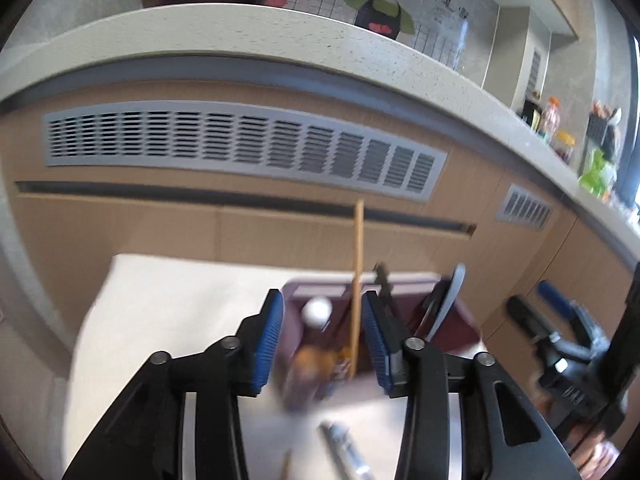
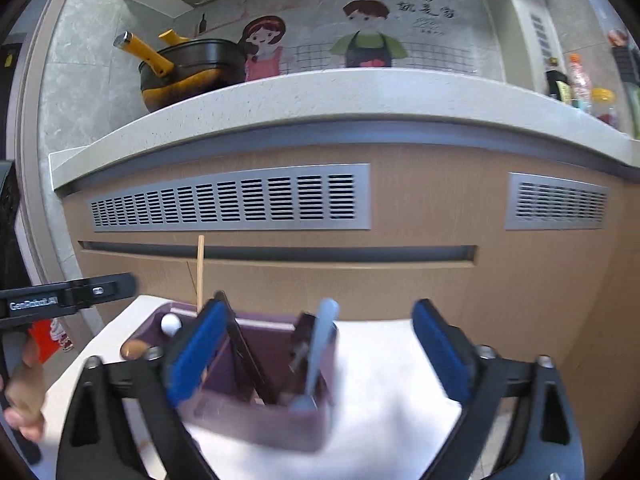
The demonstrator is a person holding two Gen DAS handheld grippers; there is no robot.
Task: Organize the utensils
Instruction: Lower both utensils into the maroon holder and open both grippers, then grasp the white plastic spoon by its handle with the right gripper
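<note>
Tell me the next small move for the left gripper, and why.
Probably draw the left gripper back: its pads are apart, and the wooden chopstick between them already stands in the purple utensil holder. More utensils, blurred, lie on the white surface below it to fetch.

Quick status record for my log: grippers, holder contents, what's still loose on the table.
left gripper: open, chopstick standing between the jaws, no clear contact
right gripper: open, empty, in front of holder
holder: purple, divided, on white table
in holder: chopstick, grey spoon, black utensils, white-knobbed item
loose on table: metal utensil, blurred
</note>
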